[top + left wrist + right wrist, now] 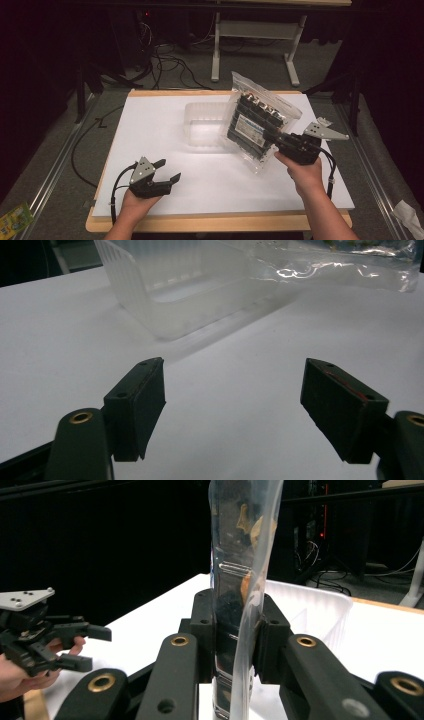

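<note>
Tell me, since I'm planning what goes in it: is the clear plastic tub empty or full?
Empty, as far as visible: the clear plastic tub shows a bare floor inside, and the bag is held outside it by the right tongs.

1. The clear plastic bag (260, 117) carries a white and blue label on the dark contents inside it. There is print on the label, but it is too small and blurred to read.
2. A green and yellow packet (12, 216) lies on the floor at the lower left in the high view. Its printing is too small to read.
3. No brand, number or sign can be read anywhere else in the three views.
</note>
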